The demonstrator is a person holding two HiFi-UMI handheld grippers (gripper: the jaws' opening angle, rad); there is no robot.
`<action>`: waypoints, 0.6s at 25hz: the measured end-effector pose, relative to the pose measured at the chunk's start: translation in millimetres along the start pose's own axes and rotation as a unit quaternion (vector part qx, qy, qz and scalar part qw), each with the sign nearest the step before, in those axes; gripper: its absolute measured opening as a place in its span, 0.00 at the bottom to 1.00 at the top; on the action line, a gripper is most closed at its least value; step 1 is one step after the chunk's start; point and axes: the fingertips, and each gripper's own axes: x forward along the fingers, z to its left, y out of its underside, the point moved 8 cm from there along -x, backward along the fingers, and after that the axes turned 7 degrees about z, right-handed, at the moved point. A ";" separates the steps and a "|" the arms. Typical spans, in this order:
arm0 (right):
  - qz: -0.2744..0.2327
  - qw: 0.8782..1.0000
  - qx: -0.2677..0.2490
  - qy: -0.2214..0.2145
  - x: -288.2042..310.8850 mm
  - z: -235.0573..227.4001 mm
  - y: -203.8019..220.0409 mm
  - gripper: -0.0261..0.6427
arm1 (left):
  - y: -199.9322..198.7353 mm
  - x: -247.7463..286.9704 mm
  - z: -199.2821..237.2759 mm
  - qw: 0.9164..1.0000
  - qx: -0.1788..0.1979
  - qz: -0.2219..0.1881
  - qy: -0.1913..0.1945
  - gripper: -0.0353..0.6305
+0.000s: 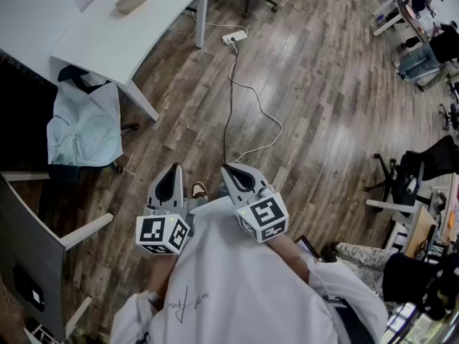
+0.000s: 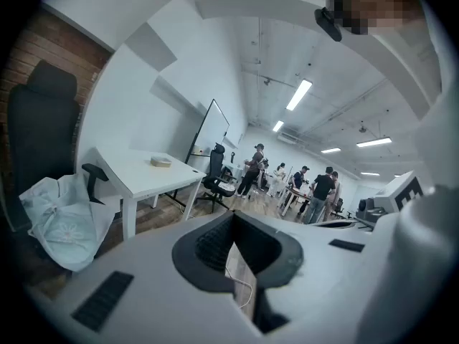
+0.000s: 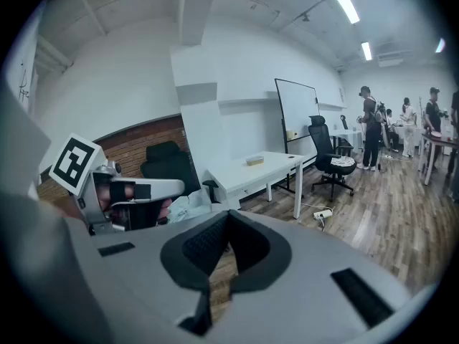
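Plainly, the left hand-held gripper (image 1: 173, 169) and right hand-held gripper (image 1: 228, 169) are both closed and empty. The white cable (image 1: 231, 67) on the floor (image 1: 323, 84) ahead looks light, thin and limp; a mid-run pinch would suit it.

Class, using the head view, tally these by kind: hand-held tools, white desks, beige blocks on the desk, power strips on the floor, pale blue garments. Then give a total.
Tools: 2, the left tool and the right tool
White desk: 1
Beige block: 1
Power strip: 1
Pale blue garment: 1
Total: 6
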 end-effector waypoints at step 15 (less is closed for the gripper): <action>-0.015 1.000 -0.012 -0.023 -15.6 -134.4 -22.7 0.05 | -19.3 110.0 -84.7 0.999 0.027 0.017 -0.040 0.06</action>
